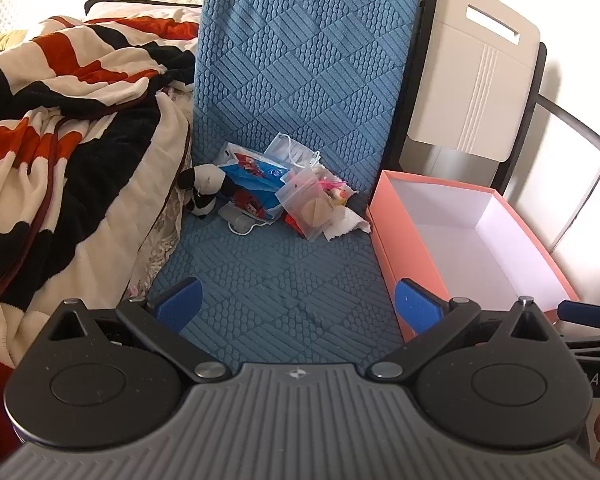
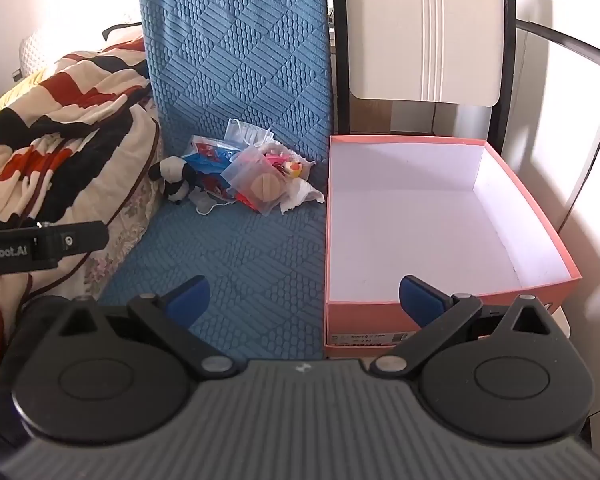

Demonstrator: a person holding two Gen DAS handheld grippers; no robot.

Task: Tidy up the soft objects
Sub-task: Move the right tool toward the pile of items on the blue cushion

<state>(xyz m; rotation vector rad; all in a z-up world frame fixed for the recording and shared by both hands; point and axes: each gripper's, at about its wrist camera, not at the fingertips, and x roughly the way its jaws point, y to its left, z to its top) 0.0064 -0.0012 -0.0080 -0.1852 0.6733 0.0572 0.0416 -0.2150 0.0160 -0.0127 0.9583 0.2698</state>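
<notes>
Starting position. The box (image 2: 440, 216) stands empty, ready to receive. The pile of soft things (image 2: 244, 176) lies just left of the box, at its far end. Left gripper (image 1: 300, 300) and right gripper (image 2: 304, 300) hover at the box's near end, jaws wide, holding nothing.

My left gripper (image 2: 40, 246), seen from the right wrist view, reads "nRobot.AI", first letters cut off by the frame edge. My right gripper (image 1: 596, 380) shows "A S" from the left view. Label on the pink box (image 2: 364, 338) near wall: print too small to read.
</notes>
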